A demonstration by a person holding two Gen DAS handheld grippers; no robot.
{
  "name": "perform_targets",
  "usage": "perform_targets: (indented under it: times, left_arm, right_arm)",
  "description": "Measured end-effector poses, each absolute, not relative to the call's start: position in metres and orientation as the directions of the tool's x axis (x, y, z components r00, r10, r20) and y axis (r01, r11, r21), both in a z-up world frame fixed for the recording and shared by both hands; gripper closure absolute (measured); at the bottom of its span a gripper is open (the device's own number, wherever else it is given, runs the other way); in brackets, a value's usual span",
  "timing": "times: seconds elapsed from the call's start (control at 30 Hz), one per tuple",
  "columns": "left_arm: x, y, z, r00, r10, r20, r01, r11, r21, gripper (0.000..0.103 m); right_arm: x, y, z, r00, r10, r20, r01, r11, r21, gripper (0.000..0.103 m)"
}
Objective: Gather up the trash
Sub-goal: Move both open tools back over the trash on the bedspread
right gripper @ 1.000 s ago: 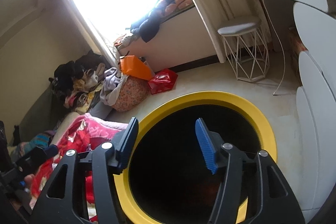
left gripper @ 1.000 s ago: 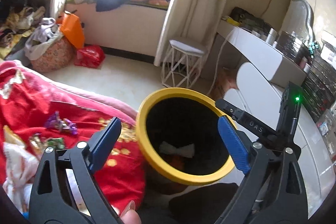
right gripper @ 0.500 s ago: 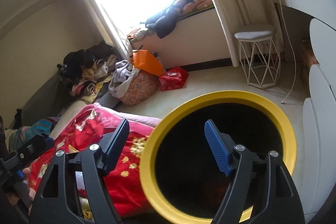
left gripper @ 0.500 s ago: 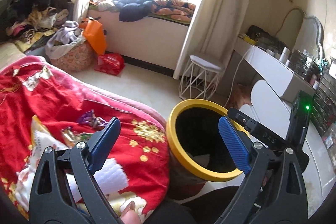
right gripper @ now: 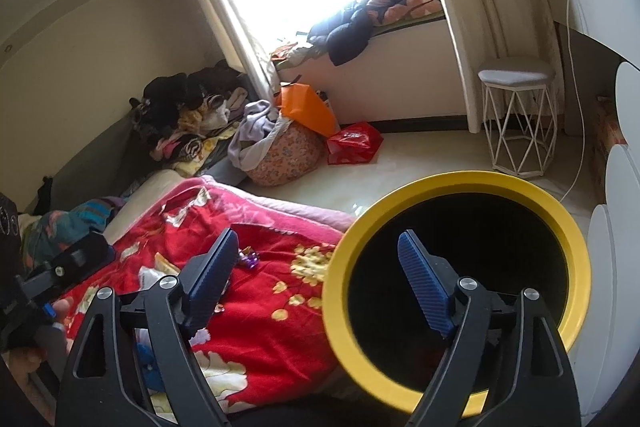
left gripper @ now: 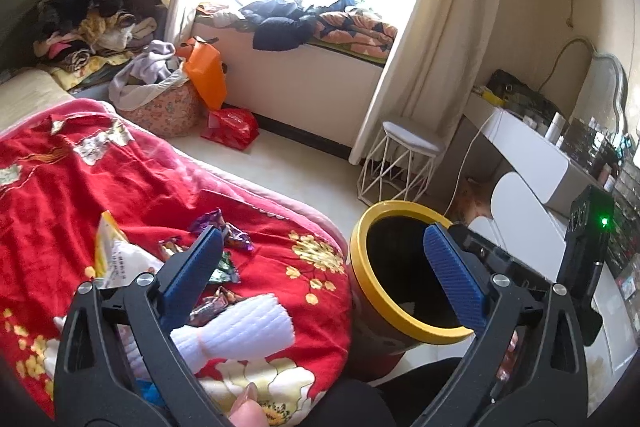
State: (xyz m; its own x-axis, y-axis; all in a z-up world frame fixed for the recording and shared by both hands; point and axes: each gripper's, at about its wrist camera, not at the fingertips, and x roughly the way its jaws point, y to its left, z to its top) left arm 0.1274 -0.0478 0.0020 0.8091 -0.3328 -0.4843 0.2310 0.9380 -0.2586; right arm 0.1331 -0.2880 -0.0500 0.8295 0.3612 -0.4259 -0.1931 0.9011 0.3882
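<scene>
A black bin with a yellow rim (left gripper: 362,291) stands beside the bed; it fills the lower right of the right wrist view (right gripper: 336,311). Several candy wrappers (left gripper: 236,239), a white-and-yellow snack bag (left gripper: 114,255) and a white folded cloth (left gripper: 240,327) lie on the red blanket (left gripper: 100,179). My left gripper (left gripper: 320,267) is open and empty, above the blanket's edge and the bin. My right gripper (right gripper: 316,275) is open and empty, over the bin rim. A purple wrapper (right gripper: 250,258) shows in the right wrist view.
A white wire stool (left gripper: 404,163) stands by the curtain. A white dresser (left gripper: 532,163) is at the right. A floral laundry basket (left gripper: 168,107), an orange bag (left gripper: 206,75) and a red bag (left gripper: 232,127) sit on the floor by the window seat.
Both grippers have pulled up and to the left, away from the bin. More of the red blanket and its wrappers has come into view. Both stay open.
</scene>
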Motion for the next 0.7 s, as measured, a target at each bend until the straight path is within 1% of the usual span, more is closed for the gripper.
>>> perform_targets:
  times: [0.2, 0.7]
  left_arm:
    - [0.123, -0.032, 0.005, 0.827, -0.307, -0.471, 0.2, 0.944, -0.264, 0.01]
    - [0.109, 0.02, 0.008, 0.861, -0.214, -0.461, 0.101, 0.961, -0.258, 0.01]
  right_arm:
    - [0.13, -0.272, -0.047, 0.82, 0.379, -0.428, -0.22, 0.9, 0.376, 0.02]
    - [0.119, -0.223, -0.042, 0.783, 0.438, -0.442, -0.306, 0.89, 0.339, 0.017]
